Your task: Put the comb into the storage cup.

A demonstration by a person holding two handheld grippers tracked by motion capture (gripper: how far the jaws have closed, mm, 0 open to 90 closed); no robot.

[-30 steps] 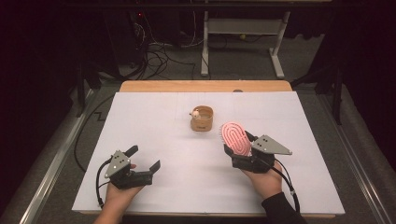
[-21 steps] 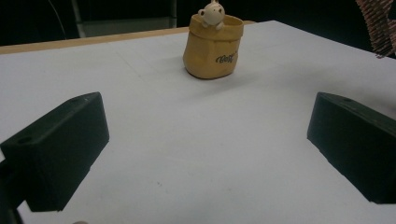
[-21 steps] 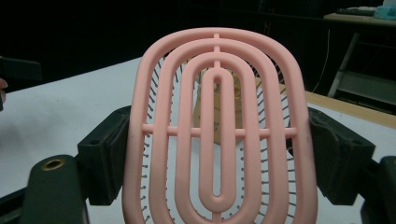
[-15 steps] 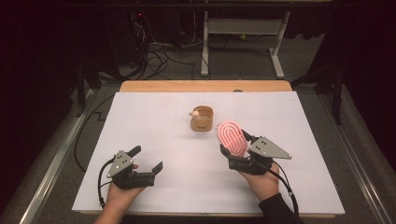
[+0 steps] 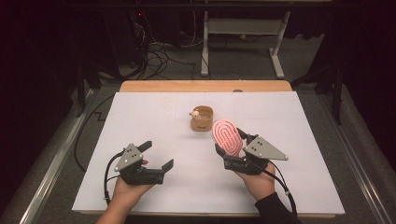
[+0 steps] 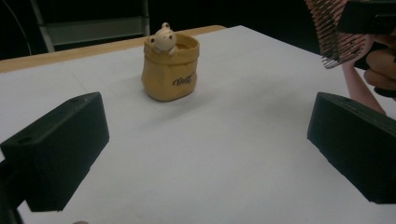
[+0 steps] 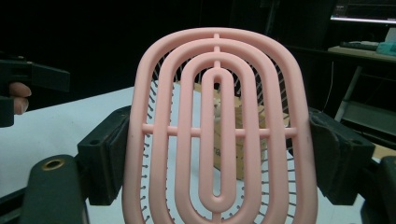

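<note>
Right gripper [image 5: 232, 150] jaws clamp the brush [image 5: 227, 136] head by its edges; left gripper [image 5: 156, 157] jaws stand wide, empty. Risk: the brush pivots or slips, bristles striking the pot [image 5: 202, 118].

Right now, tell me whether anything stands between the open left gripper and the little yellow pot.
Nothing visible does. Bare white table lies between the left gripper and the yellow pot; the pink brush in the right gripper is off to one side.
</note>
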